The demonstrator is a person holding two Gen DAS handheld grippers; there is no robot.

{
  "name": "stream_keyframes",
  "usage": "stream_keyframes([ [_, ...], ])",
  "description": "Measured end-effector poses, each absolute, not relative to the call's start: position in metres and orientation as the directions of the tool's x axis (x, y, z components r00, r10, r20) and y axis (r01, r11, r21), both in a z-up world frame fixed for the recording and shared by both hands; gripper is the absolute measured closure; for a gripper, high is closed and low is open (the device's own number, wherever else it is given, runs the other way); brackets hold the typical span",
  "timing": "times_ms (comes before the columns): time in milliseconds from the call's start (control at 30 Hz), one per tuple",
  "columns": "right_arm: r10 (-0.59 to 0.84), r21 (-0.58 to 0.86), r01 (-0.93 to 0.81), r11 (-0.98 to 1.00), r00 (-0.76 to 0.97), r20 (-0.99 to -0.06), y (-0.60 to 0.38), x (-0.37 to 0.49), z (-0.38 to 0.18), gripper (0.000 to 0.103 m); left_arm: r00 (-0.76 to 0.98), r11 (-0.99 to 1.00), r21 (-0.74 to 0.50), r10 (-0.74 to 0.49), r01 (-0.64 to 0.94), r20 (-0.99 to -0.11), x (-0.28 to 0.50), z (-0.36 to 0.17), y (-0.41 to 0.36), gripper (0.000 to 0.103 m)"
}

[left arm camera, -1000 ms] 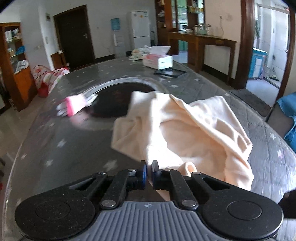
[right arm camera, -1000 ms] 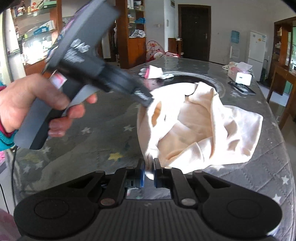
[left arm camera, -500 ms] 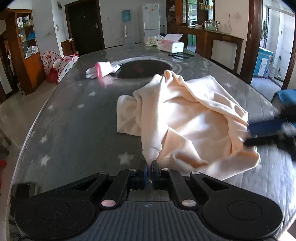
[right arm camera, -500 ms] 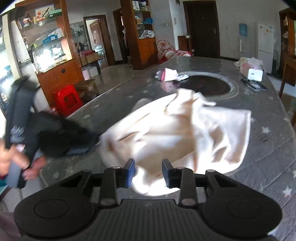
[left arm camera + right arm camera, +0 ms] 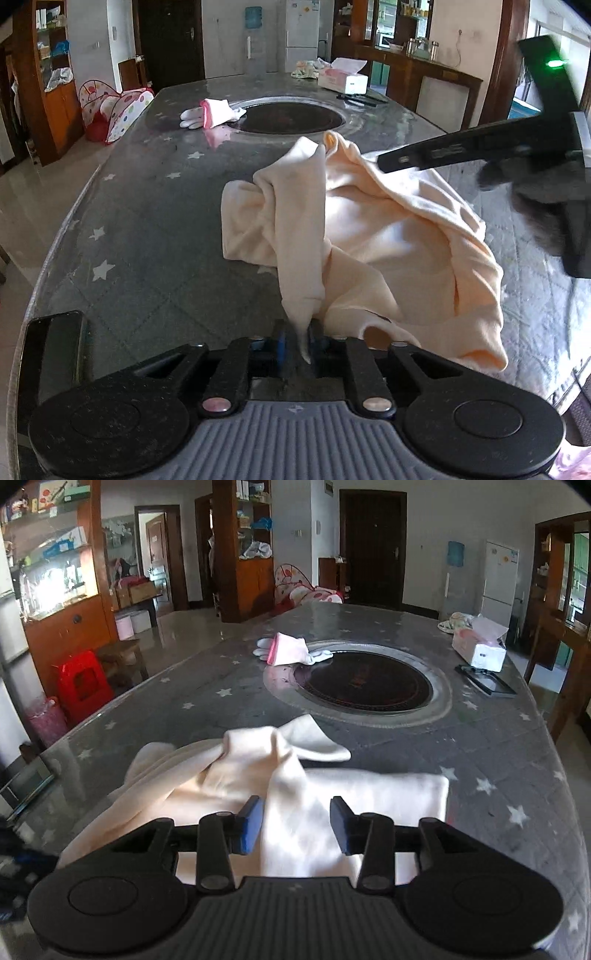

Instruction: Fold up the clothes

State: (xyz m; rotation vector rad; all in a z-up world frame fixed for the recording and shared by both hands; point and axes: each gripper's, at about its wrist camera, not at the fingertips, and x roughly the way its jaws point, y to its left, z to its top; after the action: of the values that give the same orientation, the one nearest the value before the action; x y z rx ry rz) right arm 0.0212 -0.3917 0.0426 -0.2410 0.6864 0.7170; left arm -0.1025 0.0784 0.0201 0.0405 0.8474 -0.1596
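Note:
A cream garment (image 5: 388, 240) lies crumpled on the grey star-patterned table (image 5: 147, 221). One narrow end of it is drawn out toward my left gripper (image 5: 297, 341). Its jaws are opening, and the cloth tip hangs loosely in the small gap between them. My right gripper (image 5: 384, 162) reaches in from the right above the garment's far side. In the right wrist view the garment (image 5: 314, 786) spreads under my right gripper (image 5: 297, 825). Those jaws are opening too and stand wide apart, with a cloth fold below and between them, untouched by the pads.
A pink-and-white glove (image 5: 210, 114) lies by the round dark hotplate (image 5: 288, 118) set into the table. A tissue box (image 5: 478, 648) and a black frame (image 5: 485, 679) sit at the far right. A dark phone (image 5: 55, 354) lies at the near left edge.
My left gripper pulled the cloth end toward the near edge and its jaws parted slightly. My right gripper let go of the garment's edge, opened wide and moved forward over the garment.

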Motion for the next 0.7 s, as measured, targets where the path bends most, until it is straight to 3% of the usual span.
stream_keyframes([
  [67,0.516,0.030,-0.672,0.740,0.539,-0.666,-0.384,0.030,0.037,0.062,0.654,0.987,-0.034,-0.130,0.158,-0.745,-0.101,0.024,0.080,0.061],
  [167,0.503,0.029,-0.672,0.740,0.525,-0.686,-0.377,0.039,0.027,0.065,0.666,0.988,-0.034,-0.129,0.153,-0.735,-0.098,0.031,0.081,0.048],
  [200,0.495,0.025,-0.669,0.743,0.524,-0.693,-0.377,0.040,0.025,0.069,0.670,0.988,-0.035,-0.129,0.152,-0.731,-0.096,0.034,0.082,0.047],
  [267,0.488,0.026,-0.665,0.747,0.520,-0.701,-0.380,0.040,0.022,0.092,0.680,0.989,-0.039,-0.127,0.144,-0.722,-0.091,0.039,0.082,0.041],
  [367,0.482,0.015,-0.656,0.755,0.539,-0.690,-0.389,0.035,0.025,0.098,0.700,0.990,-0.029,-0.118,0.138,-0.704,-0.080,0.047,0.077,0.034],
  [433,0.465,-0.008,-0.642,0.766,0.563,-0.684,-0.398,0.031,0.030,0.099,0.712,0.989,-0.019,-0.117,0.144,-0.693,-0.070,0.052,0.072,0.028],
  [700,0.400,-0.052,-0.562,0.825,0.648,-0.648,-0.441,0.020,0.055,0.099,0.749,0.982,0.052,-0.104,0.183,-0.654,-0.021,0.060,0.041,0.029],
])
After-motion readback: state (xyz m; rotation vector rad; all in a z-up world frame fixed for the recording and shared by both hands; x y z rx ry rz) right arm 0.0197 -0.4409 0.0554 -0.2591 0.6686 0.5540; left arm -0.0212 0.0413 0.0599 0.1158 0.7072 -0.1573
